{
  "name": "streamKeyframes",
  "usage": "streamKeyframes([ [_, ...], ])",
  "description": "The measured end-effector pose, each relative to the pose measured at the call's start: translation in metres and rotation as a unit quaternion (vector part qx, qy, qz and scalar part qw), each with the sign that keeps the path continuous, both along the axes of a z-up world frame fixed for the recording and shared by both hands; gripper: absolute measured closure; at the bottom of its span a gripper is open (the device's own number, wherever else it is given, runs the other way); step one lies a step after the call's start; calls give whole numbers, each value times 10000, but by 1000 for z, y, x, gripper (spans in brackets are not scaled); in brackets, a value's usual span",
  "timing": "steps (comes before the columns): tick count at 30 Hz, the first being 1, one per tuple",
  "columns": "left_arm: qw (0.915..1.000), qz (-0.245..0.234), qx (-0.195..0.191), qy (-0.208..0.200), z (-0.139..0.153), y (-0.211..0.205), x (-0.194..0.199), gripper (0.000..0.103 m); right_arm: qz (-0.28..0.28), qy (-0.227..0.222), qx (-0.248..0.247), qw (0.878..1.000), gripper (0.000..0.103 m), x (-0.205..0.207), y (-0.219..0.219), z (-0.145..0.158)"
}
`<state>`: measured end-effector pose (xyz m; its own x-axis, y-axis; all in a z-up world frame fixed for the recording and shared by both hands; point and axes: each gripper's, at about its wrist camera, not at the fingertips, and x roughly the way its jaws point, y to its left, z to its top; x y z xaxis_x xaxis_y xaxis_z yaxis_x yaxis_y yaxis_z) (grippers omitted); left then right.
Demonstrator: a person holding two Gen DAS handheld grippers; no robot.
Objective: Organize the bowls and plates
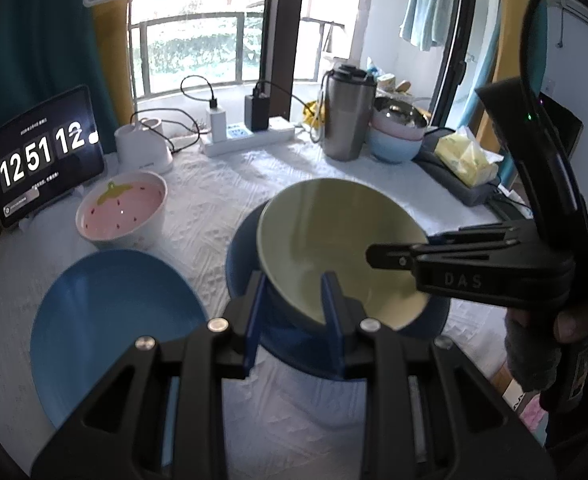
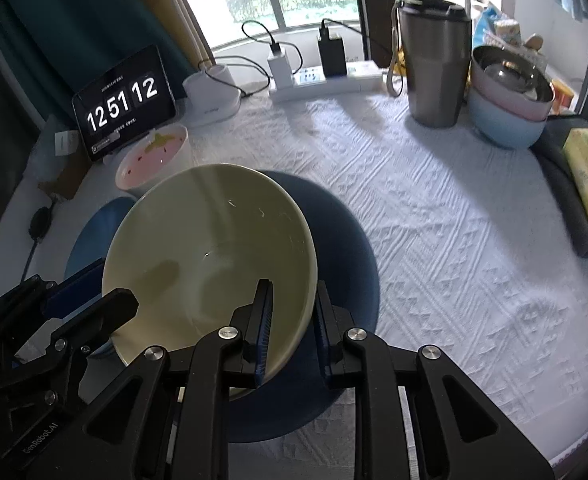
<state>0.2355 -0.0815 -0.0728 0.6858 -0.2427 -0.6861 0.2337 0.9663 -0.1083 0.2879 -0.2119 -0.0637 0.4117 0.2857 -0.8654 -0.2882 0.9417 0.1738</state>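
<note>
- Right now both tools hold one pale green bowl [image 1: 333,240] by its rim, one on each side.
- The left tool [image 1: 294,304] pinches the near rim, with one blue pad inside the bowl and one outside.
- The right tool [image 2: 292,320] pinches the other side of the rim the same way, one pad in and one pad out.
- The bowl is tilted and sits just over a dark blue plate [image 2: 345,240] in the middle of the desk [image 2: 453,240]. I cannot tell if it touches the plate yet.
- A lighter blue plate [image 1: 114,320] lies beside it, and a pink strawberry bowl [image 1: 122,208] stands near the clock screen [image 1: 42,156].
- More bowls are stacked at the far right [image 1: 397,136], next to a metal cup [image 1: 347,116].
- The green bowl looks hard and smooth, so I think it could slip out of the pads.
- It looks like it could crack or chip if it dropped, so it should go down softly.
- The thin rim is the best place to hold it, and two holds on opposite sides keep it steady.
</note>
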Motion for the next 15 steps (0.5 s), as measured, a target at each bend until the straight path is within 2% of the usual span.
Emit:
streamKeyframes([
  [15,9997,-56,90,226,-9,-2,6,72,-51,62,-333,9994,81,4,7,-6],
])
